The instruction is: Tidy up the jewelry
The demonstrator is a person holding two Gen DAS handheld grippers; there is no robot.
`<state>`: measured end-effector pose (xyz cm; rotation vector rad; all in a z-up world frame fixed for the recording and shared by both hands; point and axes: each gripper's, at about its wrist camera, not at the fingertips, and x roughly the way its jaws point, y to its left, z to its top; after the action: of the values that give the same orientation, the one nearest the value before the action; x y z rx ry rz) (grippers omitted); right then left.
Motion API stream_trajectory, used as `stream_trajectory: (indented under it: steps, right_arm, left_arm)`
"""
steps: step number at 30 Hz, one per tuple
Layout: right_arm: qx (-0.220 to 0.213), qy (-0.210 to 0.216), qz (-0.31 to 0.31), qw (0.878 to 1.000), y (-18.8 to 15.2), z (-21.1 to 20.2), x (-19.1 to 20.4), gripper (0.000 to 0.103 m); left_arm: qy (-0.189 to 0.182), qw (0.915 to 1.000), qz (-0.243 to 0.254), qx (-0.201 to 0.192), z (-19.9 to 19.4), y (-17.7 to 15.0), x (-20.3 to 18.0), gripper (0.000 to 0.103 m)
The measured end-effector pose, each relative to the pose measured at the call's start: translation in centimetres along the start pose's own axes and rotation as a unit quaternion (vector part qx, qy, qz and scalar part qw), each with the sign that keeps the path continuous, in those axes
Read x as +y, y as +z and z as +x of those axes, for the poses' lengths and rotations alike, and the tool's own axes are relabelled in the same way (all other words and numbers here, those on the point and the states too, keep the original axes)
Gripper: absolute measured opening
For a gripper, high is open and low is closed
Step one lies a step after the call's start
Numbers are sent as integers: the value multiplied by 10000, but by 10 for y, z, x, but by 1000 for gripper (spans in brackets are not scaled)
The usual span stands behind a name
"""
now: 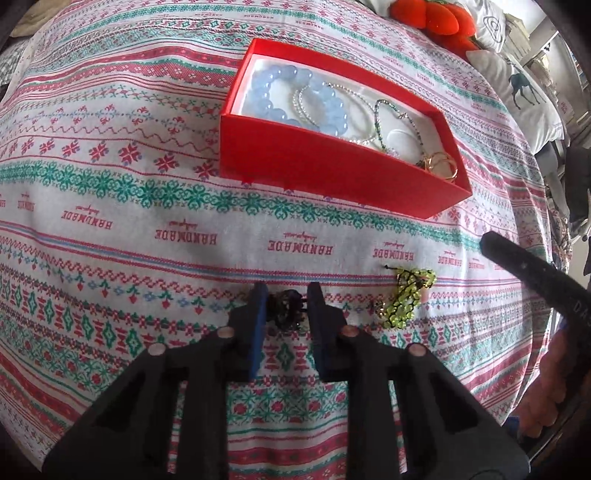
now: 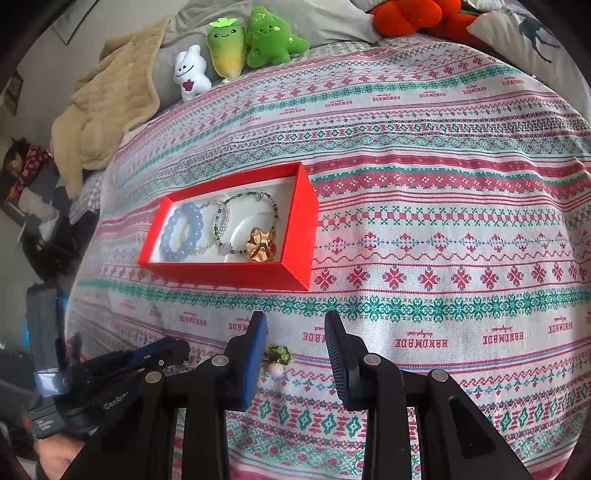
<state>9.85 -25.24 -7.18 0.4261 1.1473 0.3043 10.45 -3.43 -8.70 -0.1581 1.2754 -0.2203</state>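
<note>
A red jewelry box (image 1: 325, 173) lies on the patterned bedspread and holds a blue bead bracelet (image 1: 295, 99), thin bead bracelets and a gold piece (image 1: 441, 164); the box also shows in the right wrist view (image 2: 236, 275). My left gripper (image 1: 286, 304) is open around a small black beaded piece (image 1: 286, 310) lying on the cloth. A yellow-green beaded piece (image 1: 404, 297) lies to its right; it also shows in the right wrist view (image 2: 280, 356). My right gripper (image 2: 295, 332) is open just above that piece, empty.
The patterned bedspread (image 2: 443, 240) covers the bed. Plush toys (image 2: 236, 48) and a beige blanket (image 2: 107, 107) lie at the far left edge. An orange plush (image 2: 410, 14) and white pillows (image 1: 524, 88) lie at the back right.
</note>
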Motion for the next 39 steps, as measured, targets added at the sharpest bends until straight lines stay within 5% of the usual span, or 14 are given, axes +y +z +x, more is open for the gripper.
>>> stream_trajectory:
  steps: [23,29,32,39]
  right_arm:
    - [689,145,-219,9973,-11,37,14,30]
    - [880,-105,-369,9954,-15,57,23,14]
    - [827,57,-440,9956,-14,57,30,6]
    - [362,821,-532,9945,-12,29,49,5]
  left_arm:
    - [-31,9992,-309,-268,-17,6,19,23]
    - [-44,9992,-308,-259,-16,4,20,23]
    - [-56,9990,-327,-284,-18,4,21,23]
    - [-125,9984,-420,-360,-26,8,27,23]
